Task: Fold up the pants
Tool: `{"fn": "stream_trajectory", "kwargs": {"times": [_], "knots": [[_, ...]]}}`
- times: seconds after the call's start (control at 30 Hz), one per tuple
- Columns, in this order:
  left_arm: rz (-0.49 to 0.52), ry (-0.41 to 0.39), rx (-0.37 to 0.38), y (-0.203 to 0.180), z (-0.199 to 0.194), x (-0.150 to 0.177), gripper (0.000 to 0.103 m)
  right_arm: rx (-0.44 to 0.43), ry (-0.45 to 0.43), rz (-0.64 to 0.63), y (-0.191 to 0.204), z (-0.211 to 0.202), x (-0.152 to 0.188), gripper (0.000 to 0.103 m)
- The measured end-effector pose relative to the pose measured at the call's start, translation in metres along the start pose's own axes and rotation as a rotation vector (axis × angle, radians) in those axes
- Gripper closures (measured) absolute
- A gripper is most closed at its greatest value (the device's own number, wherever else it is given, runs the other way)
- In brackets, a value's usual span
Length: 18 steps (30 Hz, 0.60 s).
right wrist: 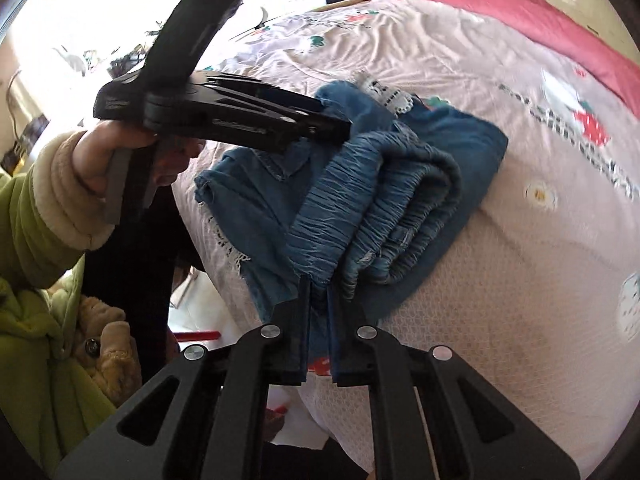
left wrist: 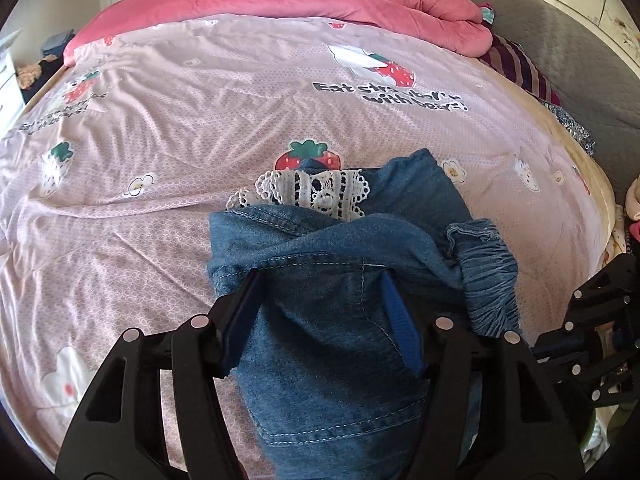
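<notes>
Small blue denim pants [left wrist: 332, 320] with a white lace trim [left wrist: 308, 192] and a gathered elastic waistband [right wrist: 360, 208] lie bunched and partly folded on the pink bed sheet [left wrist: 160, 140]. My left gripper [left wrist: 320, 276] has its jaws apart with denim lying between and over them. In the right wrist view the left gripper [right wrist: 340, 128] reaches over the pants from the left, its tips on the cloth. My right gripper [right wrist: 319, 284] is shut on the elastic waistband at the near edge of the bed.
A rolled pink quilt [left wrist: 320, 4] lies along the far side of the bed. Striped and patterned clothes [left wrist: 520, 68] sit at the right, by a grey cover [left wrist: 580, 60]. The person's green sleeve [right wrist: 36, 216] is at the left, beside the bed's edge.
</notes>
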<state>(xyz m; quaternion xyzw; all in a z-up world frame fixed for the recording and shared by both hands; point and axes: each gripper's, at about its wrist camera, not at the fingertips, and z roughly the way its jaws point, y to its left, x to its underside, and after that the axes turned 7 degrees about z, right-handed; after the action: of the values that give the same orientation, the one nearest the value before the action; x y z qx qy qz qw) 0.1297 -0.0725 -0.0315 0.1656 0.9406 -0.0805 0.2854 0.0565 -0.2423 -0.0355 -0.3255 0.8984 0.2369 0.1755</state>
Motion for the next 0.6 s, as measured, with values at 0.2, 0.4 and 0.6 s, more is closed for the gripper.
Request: {"fn": "stream_trajectory", "kwargs": {"times": [0.2,0.4,0.6], "knots": [[0.002,-0.010,-0.004,-0.001,-0.001,0.000,0.049,0.007,-0.004,0.010,0.004,-0.002,-0.002,0.095],[0.003,-0.028,-0.007,-0.001,-0.006,0.001,0.049,0.020,-0.041,0.031,0.009,-0.018,-0.007,0.091],[0.015,-0.068,-0.029,-0.002,-0.023,0.003,0.043,0.045,-0.139,0.097,0.003,-0.042,-0.015,0.057]]}}
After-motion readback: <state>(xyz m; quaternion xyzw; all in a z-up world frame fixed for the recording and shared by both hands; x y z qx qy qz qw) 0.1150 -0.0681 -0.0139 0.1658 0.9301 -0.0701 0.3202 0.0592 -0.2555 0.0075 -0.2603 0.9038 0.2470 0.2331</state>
